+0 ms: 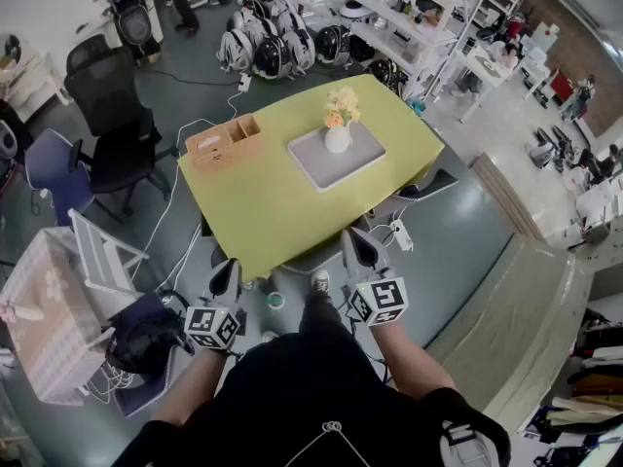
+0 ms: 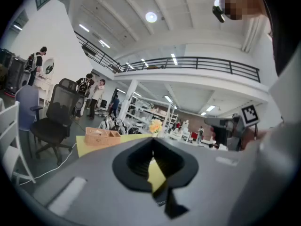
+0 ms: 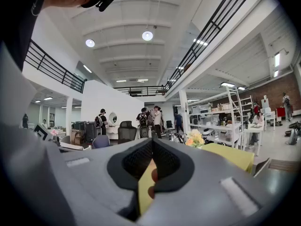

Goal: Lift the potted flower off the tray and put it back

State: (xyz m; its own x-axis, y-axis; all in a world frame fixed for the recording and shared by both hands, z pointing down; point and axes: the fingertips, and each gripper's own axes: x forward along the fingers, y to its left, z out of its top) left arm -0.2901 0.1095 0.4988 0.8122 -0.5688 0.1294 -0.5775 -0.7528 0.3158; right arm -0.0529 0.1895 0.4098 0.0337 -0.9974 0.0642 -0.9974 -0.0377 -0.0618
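The potted flower [image 1: 339, 129], a white vase with yellow and orange blooms, stands upright on a grey tray [image 1: 316, 165] on the yellow-green table [image 1: 263, 212]. Both grippers hang in front of the person's body, short of the table's near edge and well away from the pot. My left gripper [image 1: 230, 267] is shut with nothing in it, and my right gripper [image 1: 353, 237] is shut and empty too. In the left gripper view the closed jaws [image 2: 153, 140] point toward the table, with the flower [image 2: 155, 125] small above them. The right gripper view shows its closed jaws [image 3: 153, 140] and the flower [image 3: 194, 138] to the right.
A wooden box [image 1: 224, 142] sits on the table's left end. Black office chairs [image 1: 117, 115] stand to the left, a white folding rack [image 1: 97, 251] and a bag [image 1: 146, 343] near my left side. A power strip [image 1: 401, 233] and cables lie on the floor. Helmets [image 1: 268, 47] and shelves stand beyond.
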